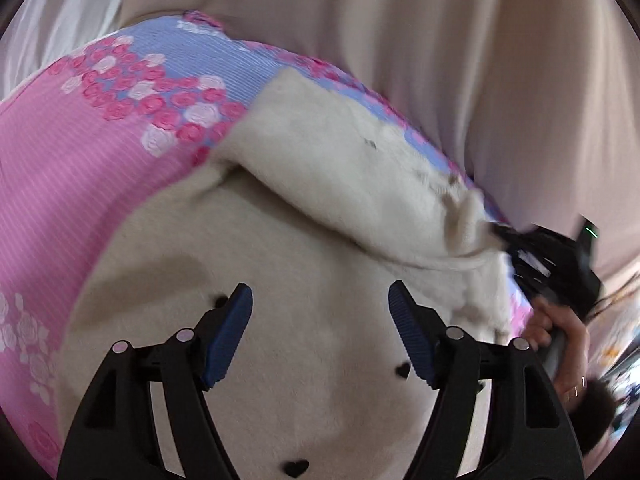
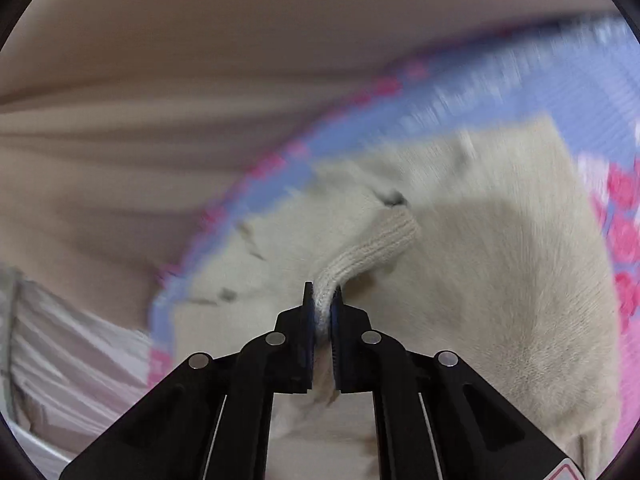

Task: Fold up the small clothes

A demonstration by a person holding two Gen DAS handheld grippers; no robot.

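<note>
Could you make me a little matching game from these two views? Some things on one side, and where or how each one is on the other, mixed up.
Things:
1. left gripper
2. right gripper
3. cream fuzzy knit sweater with small black hearts
4. pink and lilac rose-patterned bedcover

States:
A. lies beneath the garment
B. clamped on a ribbed cuff
C. open, holding nothing
D. spread out, one sleeve folded across

Pairs: 1-C, 2-B, 3-D, 4-A
</note>
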